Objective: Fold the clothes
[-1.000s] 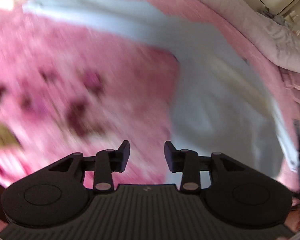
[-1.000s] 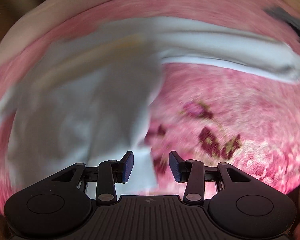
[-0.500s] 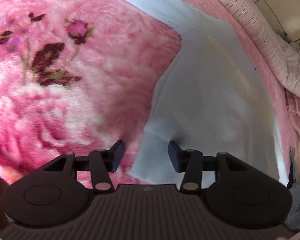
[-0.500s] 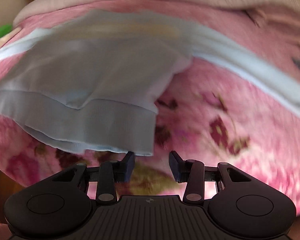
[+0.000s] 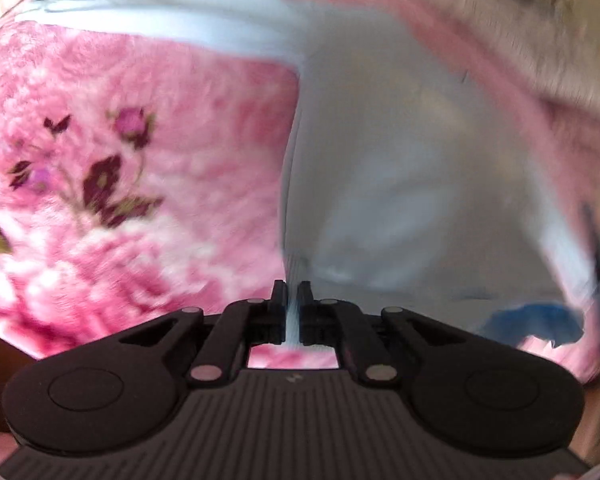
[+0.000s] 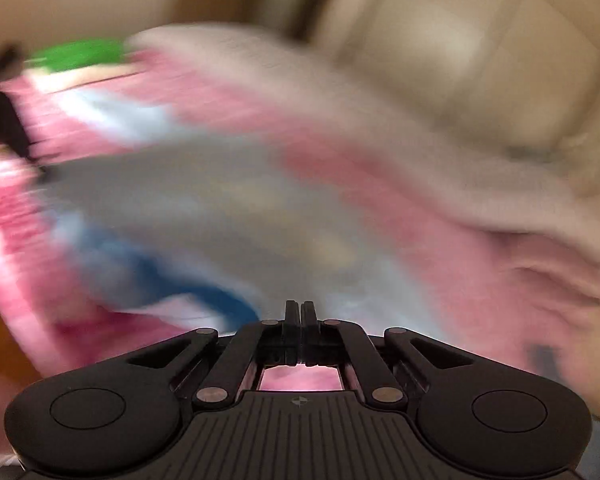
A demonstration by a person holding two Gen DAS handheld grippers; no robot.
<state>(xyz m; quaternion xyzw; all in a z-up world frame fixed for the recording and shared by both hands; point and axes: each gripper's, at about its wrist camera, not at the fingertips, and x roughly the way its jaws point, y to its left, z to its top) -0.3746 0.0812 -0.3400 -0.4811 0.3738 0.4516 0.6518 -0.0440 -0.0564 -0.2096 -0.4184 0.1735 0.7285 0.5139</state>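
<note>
Pale blue garment (image 5: 400,168) spread on the pink floral blanket (image 5: 140,168), which serves as landmark here. Left gripper (image 5: 292,294) at the garment's near left edge — jaws drawn together, a thin strip of the pale cloth pinched between the pads. One long sleeve (image 5: 148,12) runs off along the blanket's far side. A darker blue patch (image 5: 532,322) shows at the garment's near right corner. Right wrist view is heavily smeared: right gripper (image 6: 299,312) has jaws pressed together, pads meeting; whether cloth is caught between them cannot be told. Garment (image 6: 220,200) lies just ahead of it on the blanket (image 6: 440,240) — edges too blurred to trace.
</note>
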